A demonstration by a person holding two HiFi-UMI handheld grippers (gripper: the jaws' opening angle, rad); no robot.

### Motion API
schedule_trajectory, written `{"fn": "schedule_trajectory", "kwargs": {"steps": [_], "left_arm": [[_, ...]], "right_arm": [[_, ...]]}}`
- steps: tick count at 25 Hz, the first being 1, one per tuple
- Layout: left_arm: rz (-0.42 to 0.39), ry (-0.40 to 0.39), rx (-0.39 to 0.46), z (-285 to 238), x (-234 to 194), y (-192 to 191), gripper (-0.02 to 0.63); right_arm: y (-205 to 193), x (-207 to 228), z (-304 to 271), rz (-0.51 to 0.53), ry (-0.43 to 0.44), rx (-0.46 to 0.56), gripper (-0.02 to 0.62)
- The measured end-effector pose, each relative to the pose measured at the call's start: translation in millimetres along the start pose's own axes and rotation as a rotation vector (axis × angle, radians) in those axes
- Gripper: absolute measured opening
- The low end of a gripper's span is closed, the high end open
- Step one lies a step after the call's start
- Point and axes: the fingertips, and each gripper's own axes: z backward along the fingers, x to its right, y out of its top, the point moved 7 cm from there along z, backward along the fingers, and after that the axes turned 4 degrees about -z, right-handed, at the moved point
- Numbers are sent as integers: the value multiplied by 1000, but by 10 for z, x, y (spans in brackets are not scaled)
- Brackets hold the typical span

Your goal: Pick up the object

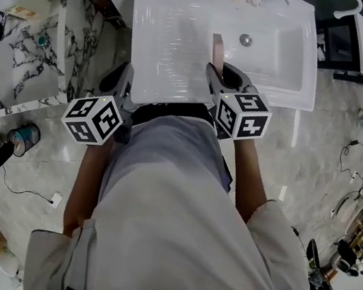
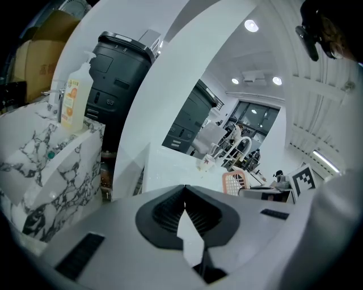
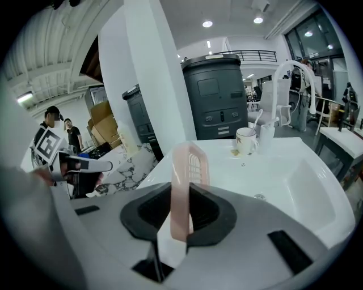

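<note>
- Right gripper (image 3: 181,197): jaws narrowed onto the pink tray (image 3: 190,161), held upright and edge-on over the white sink (image 3: 295,170).
- Tray: thin pale-pink plastic, rounded end, slotted grid.
- Left gripper (image 2: 185,190): jaws together, empty.

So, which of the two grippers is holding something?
The right gripper: its jaws clamp a pink slotted tray upright above the sink. The left gripper has its jaws shut on nothing.
</note>
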Motion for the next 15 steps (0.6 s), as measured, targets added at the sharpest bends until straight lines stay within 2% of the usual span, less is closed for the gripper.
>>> {"fn": "schedule_trajectory", "kwargs": {"steps": [15], "left_arm": [[-7,13,-27,-52,40,-32,2]], "right_arm": [[78,66,29,11,-4,9,84]]}}
